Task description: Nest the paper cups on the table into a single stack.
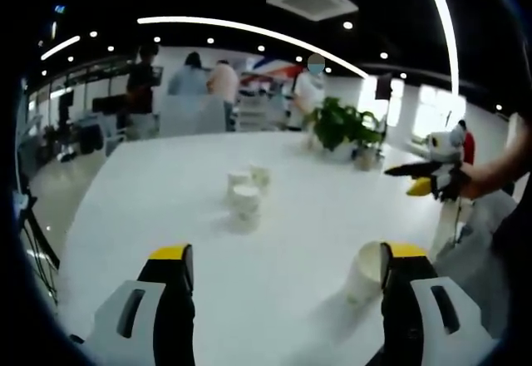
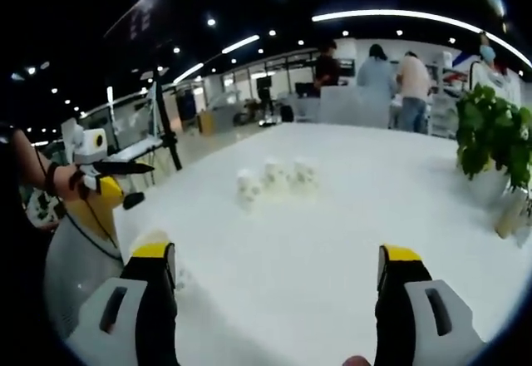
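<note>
Left gripper view: the left gripper [image 1: 283,270] is hovering low over the white table [image 1: 150,208] with its two yellow-tipped jaws standing wide apart and nothing between them. One paper cup [image 1: 364,271] is standing upright on the table just inside the right-hand jaw, its side touching or very nearly touching that jaw's inner face; which of the two cannot be told. The gap between the jaws is otherwise lying bare.

Farther across the table from that cup, three more paper cups are standing close together: a nearer cup [image 1: 246,202], a second cup [image 1: 238,180] just behind it, and a third cup [image 1: 260,175] beside that one. All three are sitting well beyond the jaw tips. A potted plant [image 1: 342,126] is standing near the far edge of the table, well apart from the cluster. The other gripper [image 1: 428,176] is showing off the table's right edge, held by a hand.

Right gripper view: the right gripper [image 2: 278,270] is hovering above the same table [image 2: 391,191], jaws spread wide and holding nothing. The cluster of cups [image 2: 274,179] is sitting well ahead of the jaw tips, roughly in line with the gap; blur is preventing an exact count here. The plant [image 2: 490,137] is standing to the right of the cluster. People [image 2: 391,75] are standing beyond the table's far edge.
</note>
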Tool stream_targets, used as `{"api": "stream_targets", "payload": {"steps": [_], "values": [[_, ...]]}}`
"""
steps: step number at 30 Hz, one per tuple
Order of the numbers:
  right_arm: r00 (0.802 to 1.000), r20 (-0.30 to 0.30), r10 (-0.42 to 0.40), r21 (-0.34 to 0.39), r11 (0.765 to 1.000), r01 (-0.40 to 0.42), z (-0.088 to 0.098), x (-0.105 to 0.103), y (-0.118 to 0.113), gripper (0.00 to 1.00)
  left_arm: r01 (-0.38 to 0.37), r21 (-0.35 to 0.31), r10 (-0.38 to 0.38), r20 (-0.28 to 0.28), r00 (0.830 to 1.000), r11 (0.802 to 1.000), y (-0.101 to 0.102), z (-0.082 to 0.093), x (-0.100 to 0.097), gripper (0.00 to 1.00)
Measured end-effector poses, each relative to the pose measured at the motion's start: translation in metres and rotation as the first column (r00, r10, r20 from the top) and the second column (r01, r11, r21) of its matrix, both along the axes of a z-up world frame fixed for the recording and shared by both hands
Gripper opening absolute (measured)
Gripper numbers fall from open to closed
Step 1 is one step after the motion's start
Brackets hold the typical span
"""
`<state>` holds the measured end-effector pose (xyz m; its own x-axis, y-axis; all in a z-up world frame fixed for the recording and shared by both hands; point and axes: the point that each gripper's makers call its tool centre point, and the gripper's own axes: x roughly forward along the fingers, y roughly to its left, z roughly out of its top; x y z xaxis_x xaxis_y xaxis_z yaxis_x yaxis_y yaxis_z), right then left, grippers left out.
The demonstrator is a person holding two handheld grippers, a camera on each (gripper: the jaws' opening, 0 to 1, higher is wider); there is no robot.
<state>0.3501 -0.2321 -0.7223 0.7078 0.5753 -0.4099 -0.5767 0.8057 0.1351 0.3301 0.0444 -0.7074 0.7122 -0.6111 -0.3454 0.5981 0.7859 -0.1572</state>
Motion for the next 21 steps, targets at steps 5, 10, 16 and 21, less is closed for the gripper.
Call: {"api": "stream_targets", "payload": {"steps": [5,10,16,21], "values": [[1.000,-0.006,0.007,0.002,1.000,-0.007,-0.003,-0.001,0.002,1.00,-0.003,0.001,0.003,-0.006,1.000,1.000,0.001,-0.001,0.000,0.93],[1.000,-0.014,0.013,0.001,1.000,-0.013,-0.004,-0.004,0.002,0.98,0.010,0.006,-0.010,-0.007,1.000,1.000,-0.005,-0.001,0.001,0.93],[1.000,-0.017,0.009,-0.006,1.000,-0.009,-0.006,-0.005,-0.002,0.97,0.018,0.005,-0.018,0.005,1.000,1.000,-0.011,0.003,0.011,0.93],[1.000,-0.014,0.009,-0.016,1.000,-0.009,-0.006,-0.005,-0.004,0.96,0.025,0.000,-0.025,0.011,1.000,1.000,-0.014,0.004,0.019,0.93]]}}
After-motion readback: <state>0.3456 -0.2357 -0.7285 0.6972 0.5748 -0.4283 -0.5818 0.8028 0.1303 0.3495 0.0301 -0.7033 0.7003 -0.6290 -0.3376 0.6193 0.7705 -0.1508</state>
